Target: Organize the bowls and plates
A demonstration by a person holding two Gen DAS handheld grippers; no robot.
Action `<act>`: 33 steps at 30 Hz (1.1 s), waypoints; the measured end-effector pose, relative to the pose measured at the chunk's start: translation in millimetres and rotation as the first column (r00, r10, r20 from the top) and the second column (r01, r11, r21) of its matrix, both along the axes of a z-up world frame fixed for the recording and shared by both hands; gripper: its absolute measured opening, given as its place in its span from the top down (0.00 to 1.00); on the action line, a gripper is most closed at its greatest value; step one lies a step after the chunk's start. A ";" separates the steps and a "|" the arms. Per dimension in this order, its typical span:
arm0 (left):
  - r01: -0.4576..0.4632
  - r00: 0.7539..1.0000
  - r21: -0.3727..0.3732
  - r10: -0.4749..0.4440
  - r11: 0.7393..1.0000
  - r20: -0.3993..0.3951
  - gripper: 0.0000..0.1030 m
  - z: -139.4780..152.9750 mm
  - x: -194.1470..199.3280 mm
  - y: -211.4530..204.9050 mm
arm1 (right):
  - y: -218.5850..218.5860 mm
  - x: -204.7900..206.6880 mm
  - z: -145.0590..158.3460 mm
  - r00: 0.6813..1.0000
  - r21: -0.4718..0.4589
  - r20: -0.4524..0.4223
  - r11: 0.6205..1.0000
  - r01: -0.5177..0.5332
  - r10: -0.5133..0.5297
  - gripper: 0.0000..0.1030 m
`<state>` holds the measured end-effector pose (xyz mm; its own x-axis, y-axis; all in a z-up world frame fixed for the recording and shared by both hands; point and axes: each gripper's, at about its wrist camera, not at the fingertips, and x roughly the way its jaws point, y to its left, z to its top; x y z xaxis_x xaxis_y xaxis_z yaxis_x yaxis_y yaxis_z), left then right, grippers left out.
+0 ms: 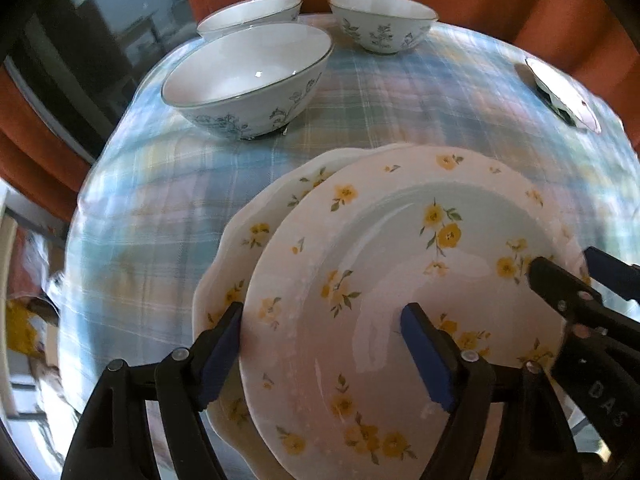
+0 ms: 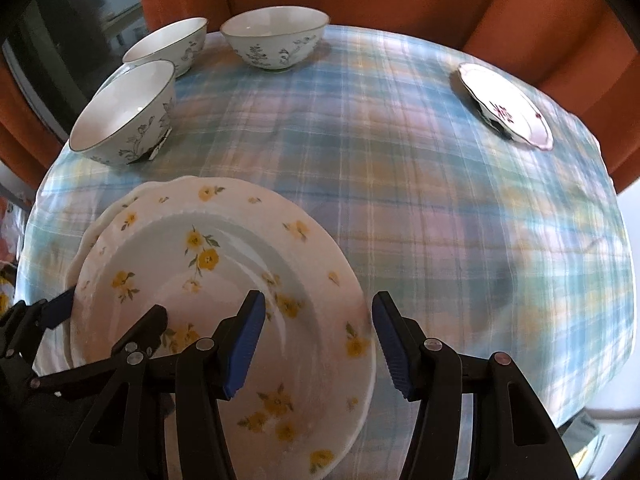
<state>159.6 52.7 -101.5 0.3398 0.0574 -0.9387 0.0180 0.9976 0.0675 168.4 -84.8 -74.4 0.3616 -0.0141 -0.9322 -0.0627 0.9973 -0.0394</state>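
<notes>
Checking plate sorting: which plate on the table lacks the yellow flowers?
The small plate at the far right of the tablecloth: it bears a dark purple motif and sits alone, while the two yellow-flowered plates are stacked by the grippers.

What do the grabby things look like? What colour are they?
Both are black plastic claws with two fingers. The left gripper and right gripper have ridged blue pads inside the fingers, round silver rivets at the joints, and pale stamped letters on one arm.
</notes>
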 end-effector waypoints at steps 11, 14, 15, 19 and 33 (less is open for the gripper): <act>0.036 0.998 -0.032 -0.034 0.999 0.046 0.23 13.6 -8.2 16.4 | -11.9 -25.9 4.0 0.991 0.016 0.000 0.991 0.131 -0.131 0.63; 0.041 0.998 -0.046 -0.038 0.998 0.056 0.22 17.1 -12.1 24.5 | -3.5 -26.3 2.5 0.991 -0.004 -0.002 0.991 0.135 -0.135 0.67; 0.039 0.998 -0.047 -0.037 0.998 0.057 0.22 18.1 -13.4 25.6 | -2.1 -26.1 1.8 0.990 -0.008 -0.005 0.990 0.138 -0.138 0.67; 0.019 0.998 -0.066 -0.016 0.998 0.053 0.22 19.5 -17.3 38.0 | 3.1 -24.7 -2.4 0.990 -0.009 -0.024 0.990 0.142 -0.142 0.67; -0.016 0.999 -0.088 0.019 0.996 0.035 0.22 13.7 -18.8 54.1 | 27.6 -24.1 -8.1 0.990 -0.090 -0.072 0.990 0.112 -0.118 0.65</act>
<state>140.8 106.8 -87.8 0.3727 -0.0186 -0.9278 -0.0005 0.9998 -0.0203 144.3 -57.2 -82.5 0.2802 -0.1328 -0.9507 0.0460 0.9911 -0.1249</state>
